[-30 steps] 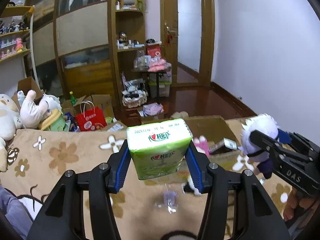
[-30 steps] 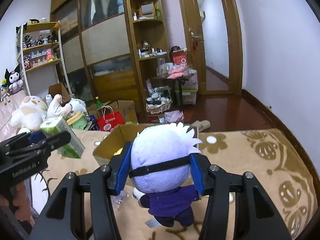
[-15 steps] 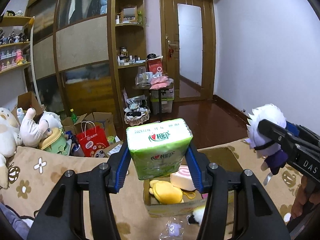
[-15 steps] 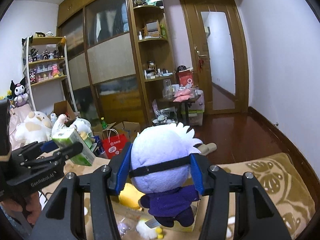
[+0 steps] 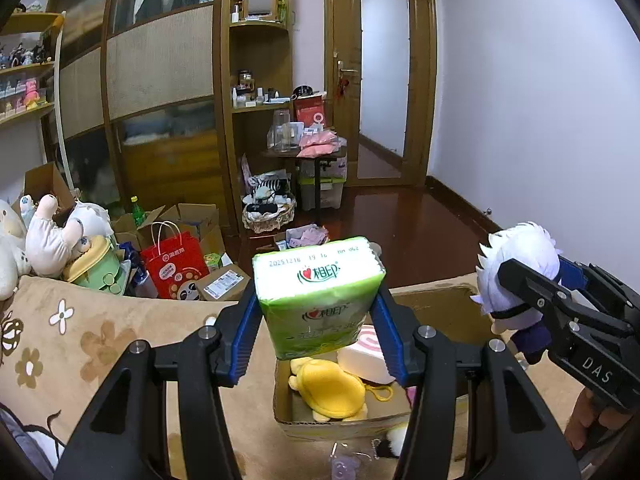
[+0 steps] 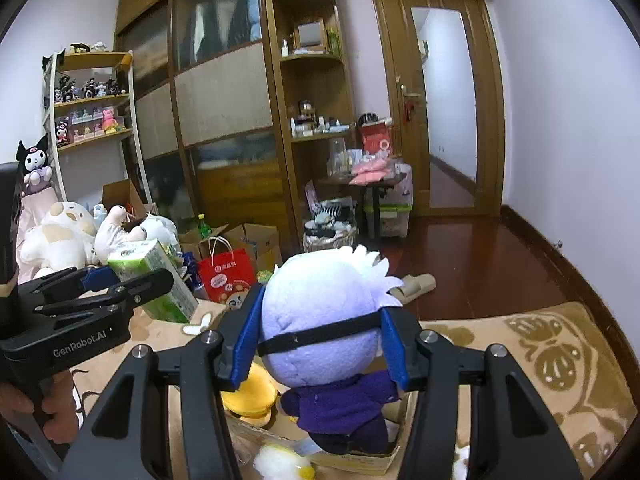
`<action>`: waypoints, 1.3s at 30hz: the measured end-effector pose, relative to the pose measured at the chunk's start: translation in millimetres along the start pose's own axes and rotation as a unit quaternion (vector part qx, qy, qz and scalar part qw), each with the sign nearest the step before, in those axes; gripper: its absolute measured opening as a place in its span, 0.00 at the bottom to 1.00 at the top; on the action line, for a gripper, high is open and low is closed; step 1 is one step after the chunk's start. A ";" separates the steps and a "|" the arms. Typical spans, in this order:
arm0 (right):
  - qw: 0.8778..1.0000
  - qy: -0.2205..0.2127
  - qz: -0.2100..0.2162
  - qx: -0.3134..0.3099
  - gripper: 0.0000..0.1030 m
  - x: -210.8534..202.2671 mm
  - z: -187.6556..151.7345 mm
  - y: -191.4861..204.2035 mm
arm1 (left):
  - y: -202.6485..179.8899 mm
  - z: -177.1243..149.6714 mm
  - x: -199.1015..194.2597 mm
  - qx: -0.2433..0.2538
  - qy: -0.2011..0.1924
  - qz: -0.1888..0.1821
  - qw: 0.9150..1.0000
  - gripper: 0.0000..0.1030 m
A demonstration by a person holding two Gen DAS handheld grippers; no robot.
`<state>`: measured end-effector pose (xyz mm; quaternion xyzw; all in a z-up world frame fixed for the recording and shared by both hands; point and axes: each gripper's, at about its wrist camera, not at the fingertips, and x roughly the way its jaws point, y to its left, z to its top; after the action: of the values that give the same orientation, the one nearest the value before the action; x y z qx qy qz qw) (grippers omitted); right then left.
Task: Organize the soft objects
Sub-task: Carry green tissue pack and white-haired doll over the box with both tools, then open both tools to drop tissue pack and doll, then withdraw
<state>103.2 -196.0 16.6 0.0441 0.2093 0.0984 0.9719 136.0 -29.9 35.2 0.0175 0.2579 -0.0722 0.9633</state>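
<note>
My left gripper (image 5: 316, 312) is shut on a green tissue pack (image 5: 318, 294) and holds it above the open cardboard box (image 5: 344, 426) on the brown flowered blanket. The box holds a yellow plush (image 5: 330, 390) and a pink-and-white roll plush (image 5: 366, 354). My right gripper (image 6: 320, 340) is shut on a white-haired doll in a purple outfit (image 6: 324, 332), held over the box's right side. The doll also shows in the left wrist view (image 5: 516, 268), and the tissue pack in the right wrist view (image 6: 156, 280).
A small white and yellow plush (image 6: 280, 464) and a clear wrapper (image 5: 344, 466) lie on the blanket in front of the box. Large plush toys (image 5: 60, 236) sit at the left. A red paper bag (image 5: 174, 270) and cartons stand on the floor beyond.
Both grippers have risen and tilted up with their loads. The box, first hidden behind the tissue pack, now lies below both grippers with its contents in view.
</note>
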 end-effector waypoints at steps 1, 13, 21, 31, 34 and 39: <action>1.000 0.003 0.000 0.001 0.55 3.0 -1.7 -0.8 | 0.5 -1.3 4.0 0.003 0.003 0.002 1.000 0.50; 0.999 0.030 0.016 0.020 0.56 39.8 -25.6 -11.8 | 0.7 -24.7 47.9 0.016 0.048 -0.005 0.999 0.51; 0.998 0.048 0.035 0.024 0.56 56.5 -39.0 -12.6 | -6.7 -39.1 65.2 0.022 0.067 -0.014 0.997 0.51; 0.998 0.042 0.039 0.028 0.57 58.3 -45.8 -10.3 | -12.2 -55.2 77.4 0.035 0.088 -0.018 0.995 0.51; 0.997 0.052 0.040 0.031 0.58 61.0 -47.1 -11.2 | -12.8 -58.1 78.6 0.036 0.091 -0.014 0.995 0.51; 0.997 0.054 0.040 0.034 0.59 61.7 -46.8 -12.1 | -12.9 -58.2 83.4 0.035 0.097 -0.010 0.995 0.51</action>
<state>140.9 -192.8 -52.0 0.0800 0.2628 0.1321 0.9524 176.8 -49.4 -56.9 0.0551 0.3474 -0.0892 0.9318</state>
